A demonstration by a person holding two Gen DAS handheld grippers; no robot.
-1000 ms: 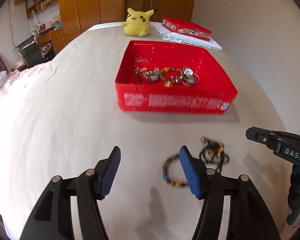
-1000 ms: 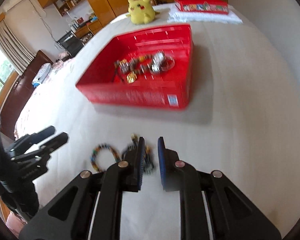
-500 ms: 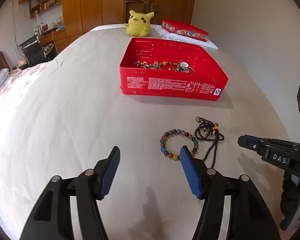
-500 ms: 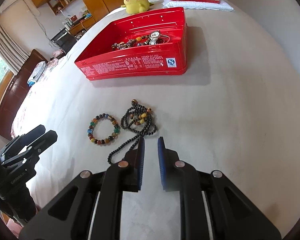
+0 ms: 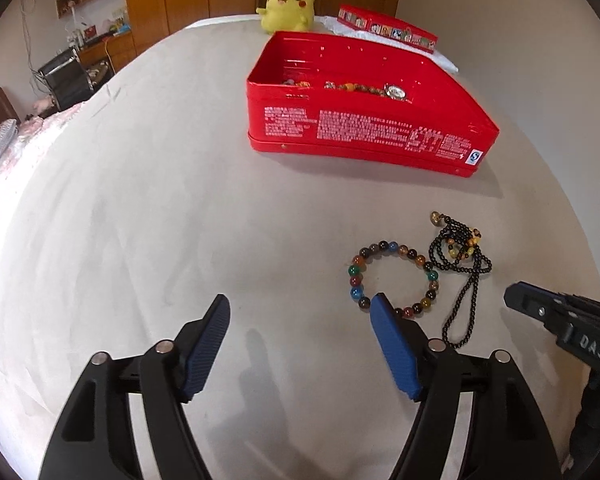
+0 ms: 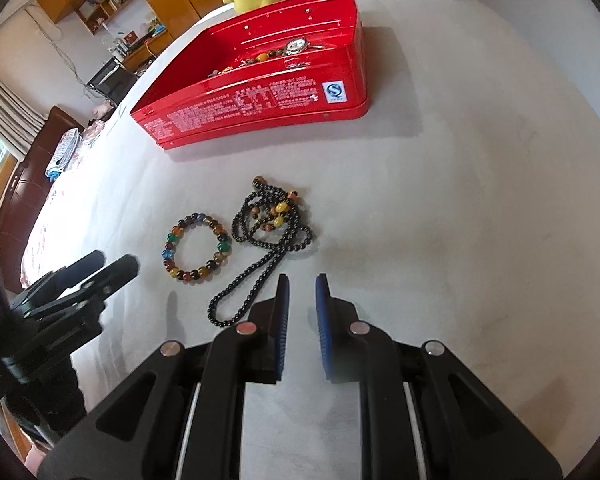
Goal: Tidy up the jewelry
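On the pale bedcover [image 5: 148, 208], near side of the red tin [image 5: 364, 136], two pieces still lie loose: multicolour bead bracelet [image 5: 394, 276] and black bead necklace [image 5: 462, 268], touching or almost touching each other, necklace tail trailing away from the tin. Tin already holds a watch and more beads, seen over its front wall. Left gripper [image 5: 300, 344] low over the cover, jaws have just been opening, wide apart now, nothing between them; its right pad sits at the bracelet's near edge, rest of the gap off to the side away from the necklace. Right gripper [image 6: 302, 312] nearly closed, narrow slit, empty, tips just beside the necklace tail on the side away from the tin. Risks, judged: left gripper is off-centre, so closing may just shove the bracelet or pinch cloth; bracelet rolling into the necklace could snag it and drag both; right gripper has to open first or it only pushes the strand. Yellow plush [image 5: 290, 6] beyond the tin, not involved.
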